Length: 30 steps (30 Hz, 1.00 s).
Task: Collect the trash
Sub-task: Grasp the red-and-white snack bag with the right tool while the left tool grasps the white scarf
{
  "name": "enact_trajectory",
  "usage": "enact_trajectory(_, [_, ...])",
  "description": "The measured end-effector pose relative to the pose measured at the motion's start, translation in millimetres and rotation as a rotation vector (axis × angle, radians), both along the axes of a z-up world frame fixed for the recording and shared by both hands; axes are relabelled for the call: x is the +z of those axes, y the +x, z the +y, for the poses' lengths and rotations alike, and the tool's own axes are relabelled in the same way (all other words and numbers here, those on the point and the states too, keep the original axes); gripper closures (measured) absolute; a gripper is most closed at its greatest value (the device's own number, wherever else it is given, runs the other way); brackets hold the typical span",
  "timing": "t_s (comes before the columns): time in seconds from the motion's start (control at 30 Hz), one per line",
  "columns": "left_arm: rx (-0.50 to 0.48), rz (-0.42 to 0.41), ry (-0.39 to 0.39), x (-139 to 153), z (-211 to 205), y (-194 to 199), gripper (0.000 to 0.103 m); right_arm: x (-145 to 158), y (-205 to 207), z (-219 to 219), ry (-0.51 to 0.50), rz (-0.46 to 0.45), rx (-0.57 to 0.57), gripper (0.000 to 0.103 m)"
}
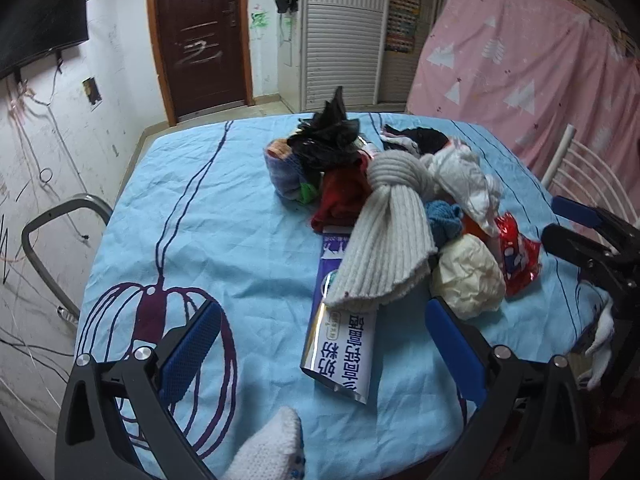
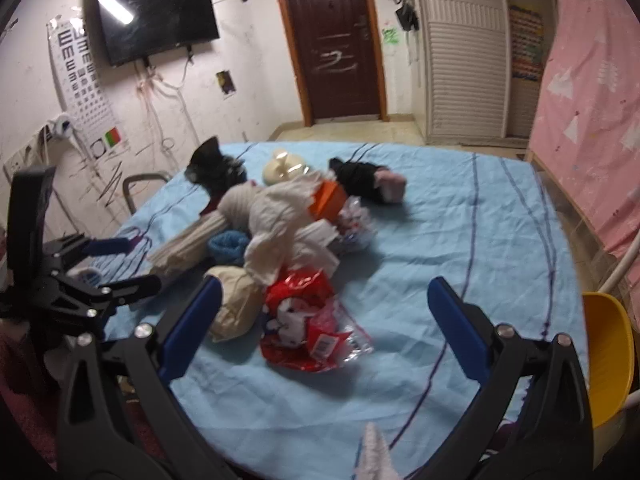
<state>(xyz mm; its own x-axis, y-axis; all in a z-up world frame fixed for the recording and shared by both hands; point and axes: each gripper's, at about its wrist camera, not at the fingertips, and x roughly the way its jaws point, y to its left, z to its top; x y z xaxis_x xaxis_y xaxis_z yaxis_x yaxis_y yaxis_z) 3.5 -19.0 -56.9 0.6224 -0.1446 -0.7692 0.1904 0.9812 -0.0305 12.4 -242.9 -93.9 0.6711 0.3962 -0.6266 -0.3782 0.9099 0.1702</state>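
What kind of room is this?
Probably a lived-in home room: a wall TV, a brown door and a louvred closet, with a table under a blue cloth, strewn with clothes and wrappers.

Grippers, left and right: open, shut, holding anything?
Left gripper: open, holding nothing, above the milk powder pouch.
Right gripper: open, holding nothing, above the red wrapper.
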Motion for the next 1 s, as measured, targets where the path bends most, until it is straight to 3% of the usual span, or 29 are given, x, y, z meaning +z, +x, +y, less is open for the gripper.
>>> enact_trajectory(0.1, [-0.037,-0.005,-0.011,0.7,-4.0,0.0,0.011,-8.5,1.4,4.7,-0.014,0.034,0.026,0.005])
enact_trajectory(0.23, [-0.071,-0.014,-0.006,7.6,-14.4,9.9,0.02,-17.3,5.3,5.6,-0.011,0.065,0.035,0.006])
enact_trajectory(0.27, [-0.079,-0.018,0.001,10.0,-18.2,13.9,0.022,-19.5,6.6,4.9,-0.01,0.072,0.037,0.008])
enact_trajectory(0.33, [-0.096,-0.02,0.017,12.9,-26.1,22.7,0.032,-23.4,9.2,5.5,-0.011,0.09,0.04,0.027])
enact_trajectory(0.47, [-0.111,0.025,0.033,6.4,-39.0,43.9,0.039,-34.0,11.9,11.5,-0.031,0.112,0.061,0.033])
enact_trajectory(0.57, [-0.129,0.085,0.007,-4.4,-43.7,56.9,0.039,-33.7,10.3,13.0,-0.045,0.1,0.066,0.039])
enact_trajectory(0.67, [-0.128,0.11,-0.037,-7.4,-42.2,63.4,0.04,-33.7,10.0,9.9,-0.03,0.094,0.065,0.052])
enact_trajectory(0.77, [-0.13,0.12,-0.088,-9.4,-39.3,63.5,0.055,-33.5,10.2,4.6,-0.024,0.084,0.053,0.061])
enact_trajectory(0.83, [-0.136,0.125,-0.13,-8.6,-37.1,62.0,0.071,-32.8,8.9,0.7,-0.005,0.071,0.047,0.065])
enact_trajectory(1.0, [-0.144,0.112,-0.19,0.1,-35.6,55.6,0.077,-27.4,6.7,-12.3,0.046,0.05,0.037,0.065])
